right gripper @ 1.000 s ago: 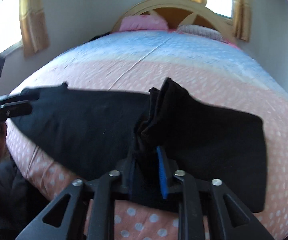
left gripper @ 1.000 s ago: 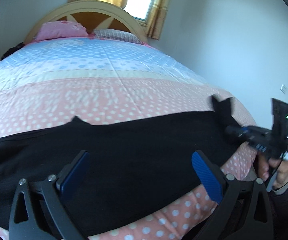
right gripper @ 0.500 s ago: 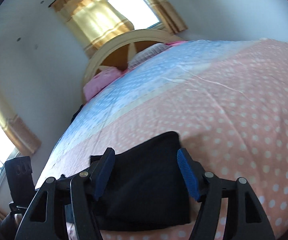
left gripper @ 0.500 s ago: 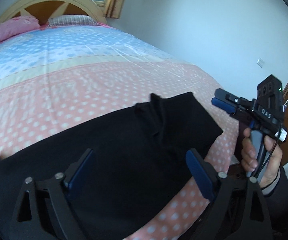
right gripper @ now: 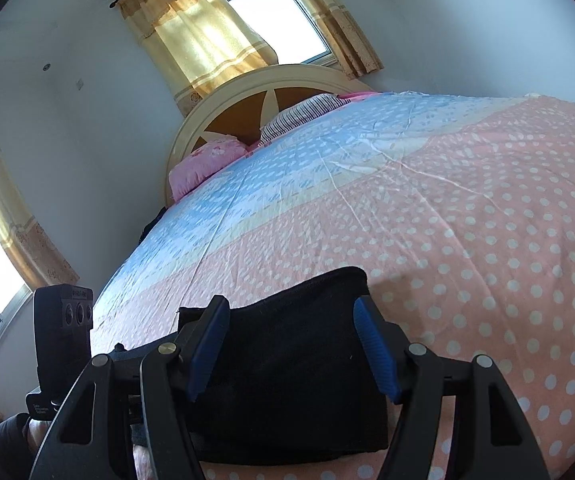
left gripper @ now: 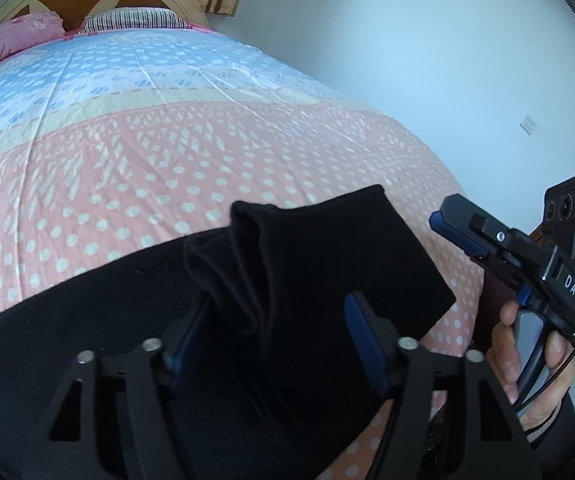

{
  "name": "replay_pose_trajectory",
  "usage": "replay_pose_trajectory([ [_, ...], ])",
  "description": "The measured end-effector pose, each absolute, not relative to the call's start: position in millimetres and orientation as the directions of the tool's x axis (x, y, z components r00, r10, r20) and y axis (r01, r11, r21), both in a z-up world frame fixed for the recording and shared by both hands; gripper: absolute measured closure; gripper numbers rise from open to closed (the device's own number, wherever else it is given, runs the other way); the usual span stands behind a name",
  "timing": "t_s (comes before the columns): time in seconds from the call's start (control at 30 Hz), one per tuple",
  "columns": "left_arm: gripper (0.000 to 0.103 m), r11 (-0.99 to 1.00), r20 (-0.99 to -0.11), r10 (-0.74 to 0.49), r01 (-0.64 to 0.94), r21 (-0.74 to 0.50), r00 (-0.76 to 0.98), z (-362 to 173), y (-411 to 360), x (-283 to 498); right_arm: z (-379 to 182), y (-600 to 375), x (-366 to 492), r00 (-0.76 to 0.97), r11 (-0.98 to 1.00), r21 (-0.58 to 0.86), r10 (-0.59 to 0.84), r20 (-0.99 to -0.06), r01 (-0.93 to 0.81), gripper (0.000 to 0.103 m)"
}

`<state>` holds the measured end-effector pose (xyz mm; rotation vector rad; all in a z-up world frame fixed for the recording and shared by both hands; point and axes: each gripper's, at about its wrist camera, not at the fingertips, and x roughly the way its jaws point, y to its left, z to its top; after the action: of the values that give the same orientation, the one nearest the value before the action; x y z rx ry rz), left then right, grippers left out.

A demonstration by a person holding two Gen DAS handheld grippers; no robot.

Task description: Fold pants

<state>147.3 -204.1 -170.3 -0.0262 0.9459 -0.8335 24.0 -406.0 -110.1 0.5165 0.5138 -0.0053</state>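
Black pants (left gripper: 87, 344) lie across the near edge of the bed, with one end folded over into a bunched flap (left gripper: 327, 248). In the right wrist view the folded end (right gripper: 295, 360) lies flat. My left gripper (left gripper: 275, 344) is open, its blue pads either side of the bunched fold. My right gripper (right gripper: 293, 348) is open and empty, just above the folded end. It also shows in the left wrist view (left gripper: 463, 232), held in a hand to the right of the pants.
The bed has a pink and blue dotted quilt (right gripper: 467, 208) with pillows (right gripper: 207, 160) and a curved headboard (right gripper: 223, 104) at the far end. A white wall (left gripper: 427, 60) stands to the right, curtained windows (right gripper: 247, 28) behind. The left gripper's body (right gripper: 61, 340) stands at the left.
My right gripper let go of the folded pants end, opened and drew back to the right. My left gripper moved right along the pants to the fold, its jaws narrowing slightly.
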Motion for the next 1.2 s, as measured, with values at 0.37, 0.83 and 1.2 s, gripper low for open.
replay_pose_trajectory([
  [0.37, 0.092, 0.657, -0.659, -0.701, 0.605, -0.450, 0.271, -149, -196, 145, -108, -407, 18, 0.887, 0.872, 0.472, 0.110, -0.449, 0.132, 0.037],
  [0.83, 0.092, 0.669, -0.562, -0.740, 0.485, -0.563, 0.369, -104, -95, 138, -99, -390, 11, 0.902, 0.898, 0.436, 0.141, -0.408, 0.056, 0.037],
  [1.2, 0.092, 0.703, -0.582, -0.711, 0.353, -0.618, 0.396, -134, -44, 151, -90, -345, 8, 0.877, 0.926, 0.337, 0.296, -0.378, -0.167, 0.037],
])
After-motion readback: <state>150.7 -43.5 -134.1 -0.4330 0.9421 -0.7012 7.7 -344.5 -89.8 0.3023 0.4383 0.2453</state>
